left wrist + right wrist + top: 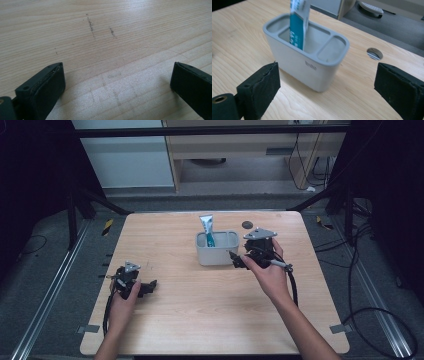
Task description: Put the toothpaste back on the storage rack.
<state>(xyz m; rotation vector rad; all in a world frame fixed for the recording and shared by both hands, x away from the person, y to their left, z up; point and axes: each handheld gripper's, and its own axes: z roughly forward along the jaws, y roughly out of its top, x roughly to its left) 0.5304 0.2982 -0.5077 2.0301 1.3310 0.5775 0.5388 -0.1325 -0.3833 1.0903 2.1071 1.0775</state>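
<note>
The right hand-held gripper [239, 262] sits just beside the grey plastic three-compartment holder [216, 254] on the pale wooden worktop [200, 320], forearm reaching in diagonally, jaws wide apart and empty. A white-and-teal tube [207, 227] stands upright in the holder's middle compartment. The left hand-held gripper [147, 287] rests low near the worktop's left edge, jaws spread, holding nothing.

The light wooden desk [200, 320] has rounded corners and faint pencil marks [90, 25] on its grain. A round cable hole [246, 224] sits near the desk's far edge. Beyond the desk's far edge stands a pale cabinet [235, 142]. Black cables [380, 320] loop on the grey floor [45, 270] beside the desk.
</note>
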